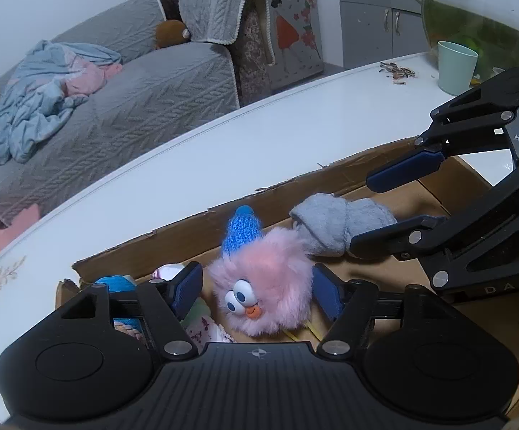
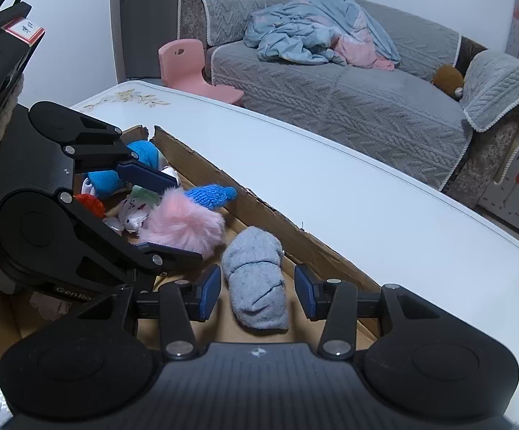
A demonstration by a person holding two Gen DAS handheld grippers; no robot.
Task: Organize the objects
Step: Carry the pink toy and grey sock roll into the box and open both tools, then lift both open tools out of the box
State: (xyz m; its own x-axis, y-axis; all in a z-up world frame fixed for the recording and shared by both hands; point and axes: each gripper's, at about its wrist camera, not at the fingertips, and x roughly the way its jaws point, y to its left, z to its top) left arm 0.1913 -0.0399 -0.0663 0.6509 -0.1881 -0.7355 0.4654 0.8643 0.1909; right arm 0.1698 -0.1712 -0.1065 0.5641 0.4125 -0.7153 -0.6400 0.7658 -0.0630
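Inside the cardboard box (image 1: 195,229) on the white worktop (image 1: 223,150), the pink fluffy toy (image 1: 263,290) in its blue knit hat (image 1: 241,229) lies between the left gripper's (image 1: 259,292) fingers, which stand apart and clear of it; just beside it, the rolled grey sock (image 2: 255,279) lies between the right gripper's (image 2: 257,292) parted fingers, untouched.

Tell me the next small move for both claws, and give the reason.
Probably lift both straight up out of the cardboard box. The pink fluffy toy sits free between the left claw pads, the rolled grey sock free between the right claw pads; both look delivered.
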